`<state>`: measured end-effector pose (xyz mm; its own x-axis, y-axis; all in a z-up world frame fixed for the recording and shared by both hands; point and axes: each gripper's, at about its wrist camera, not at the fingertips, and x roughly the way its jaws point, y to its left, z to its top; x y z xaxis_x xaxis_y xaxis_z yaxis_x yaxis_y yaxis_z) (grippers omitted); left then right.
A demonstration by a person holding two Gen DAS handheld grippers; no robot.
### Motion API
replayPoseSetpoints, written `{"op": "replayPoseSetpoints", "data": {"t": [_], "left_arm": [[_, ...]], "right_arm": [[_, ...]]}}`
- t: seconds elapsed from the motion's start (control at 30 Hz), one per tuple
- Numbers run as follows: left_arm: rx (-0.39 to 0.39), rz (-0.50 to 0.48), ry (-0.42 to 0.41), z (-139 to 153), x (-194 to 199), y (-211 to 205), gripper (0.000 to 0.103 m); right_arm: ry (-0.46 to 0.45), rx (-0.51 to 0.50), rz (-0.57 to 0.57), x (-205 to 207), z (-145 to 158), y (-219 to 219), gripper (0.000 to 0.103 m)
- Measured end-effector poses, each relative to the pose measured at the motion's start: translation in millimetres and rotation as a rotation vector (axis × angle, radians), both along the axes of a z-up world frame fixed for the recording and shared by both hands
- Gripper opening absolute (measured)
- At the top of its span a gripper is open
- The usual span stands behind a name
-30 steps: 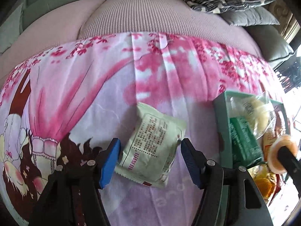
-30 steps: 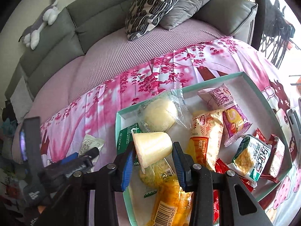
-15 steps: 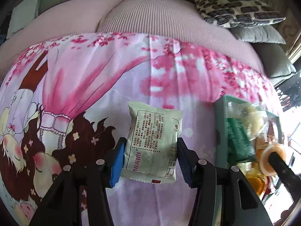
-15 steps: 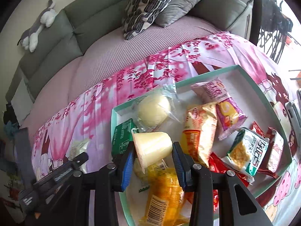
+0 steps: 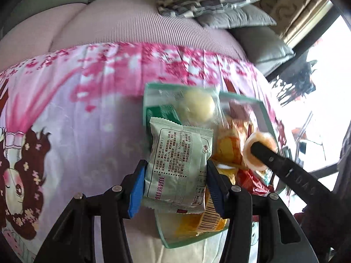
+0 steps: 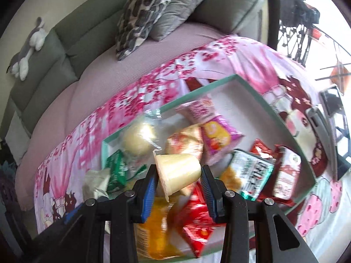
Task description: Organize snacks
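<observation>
Both tools pinch snacks: left tool (image 5: 174,183) a pale packet (image 5: 178,166), right tool (image 6: 178,183) a cup (image 6: 177,173).

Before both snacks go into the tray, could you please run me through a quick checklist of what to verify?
1. Left gripper shut on the pale green packet: ok.
2. Right gripper shut on the jelly cup: ok.
3. Green packet over the teal tray: ok, over its near end.
4. Jelly cup over the tray: ok.
5. Bare tray floor left: ok, at the far end.
6. Grippers clear of each other: cannot tell.
</observation>
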<state>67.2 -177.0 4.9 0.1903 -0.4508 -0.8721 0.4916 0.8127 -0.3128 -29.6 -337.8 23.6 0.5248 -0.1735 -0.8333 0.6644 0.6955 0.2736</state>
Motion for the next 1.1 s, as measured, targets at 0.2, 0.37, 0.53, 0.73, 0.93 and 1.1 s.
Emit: {"op": "replayPoseSetpoints", "data": {"t": [0.2, 0.37, 0.53, 0.73, 0.93, 1.1], "left_arm": [[0.035, -0.012, 0.002, -9, -5, -12, 0.054], [0.060, 0.013, 0.011, -13, -2, -13, 0.055], [0.043, 0.031, 0.026, -12, 0, -14, 0.063], [0.034, 0.028, 0.032, -7, -4, -13, 0.073], [0.054, 0.061, 0.020, -1, -7, 1, 0.084], [0.112, 0.152, -0.027, 2, -6, 25, 0.084]], "right_arm": [[0.008, 0.007, -0.031, -8, -4, -13, 0.042], [0.013, 0.004, -0.022, -6, -5, -11, 0.042], [0.004, -0.003, -0.013, -5, -2, -9, 0.052], [0.008, -0.020, 0.003, -4, 2, -6, 0.067], [0.005, -0.057, 0.010, -10, 6, -2, 0.086], [0.005, -0.090, 0.013, -16, 7, 4, 0.103]]}}
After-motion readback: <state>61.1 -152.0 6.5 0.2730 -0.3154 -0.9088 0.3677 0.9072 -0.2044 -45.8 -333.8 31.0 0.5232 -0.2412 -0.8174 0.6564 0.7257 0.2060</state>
